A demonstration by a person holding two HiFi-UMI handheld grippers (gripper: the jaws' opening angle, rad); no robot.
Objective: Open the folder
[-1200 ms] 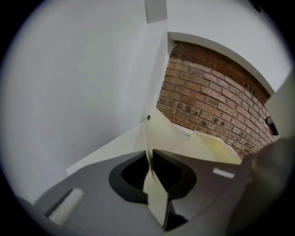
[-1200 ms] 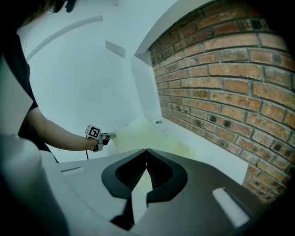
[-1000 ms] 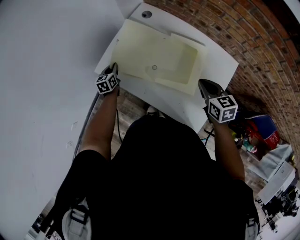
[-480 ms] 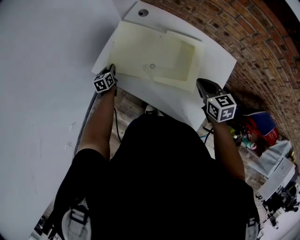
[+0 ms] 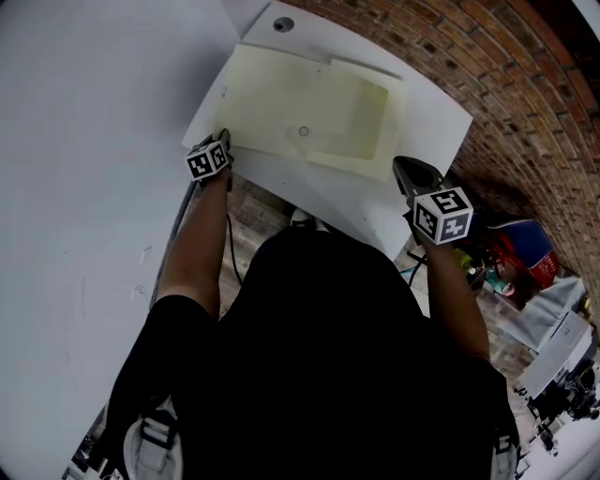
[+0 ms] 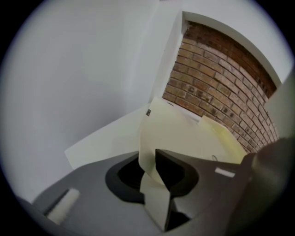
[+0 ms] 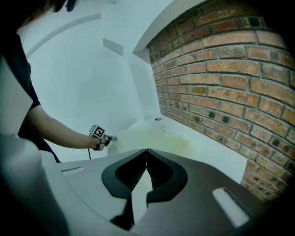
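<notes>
A pale yellow folder lies on the white table, with a smaller sheet or flap on its right part. My left gripper is at the folder's near left corner. In the left gripper view the cover curls up and passes between the jaws of that gripper. They are opening, with a gap beside the sheet. My right gripper hovers off the table's near right edge, shut on nothing. From there the folder and the left gripper show ahead.
A brick wall runs along the table's right side and a white wall along its left. A round grommet hole sits at the table's far corner. Bags and clutter lie on the floor at the right.
My left gripper has sunk a little at the folder's corner, with the cover still between its jaws. The right gripper has stayed where it was.
</notes>
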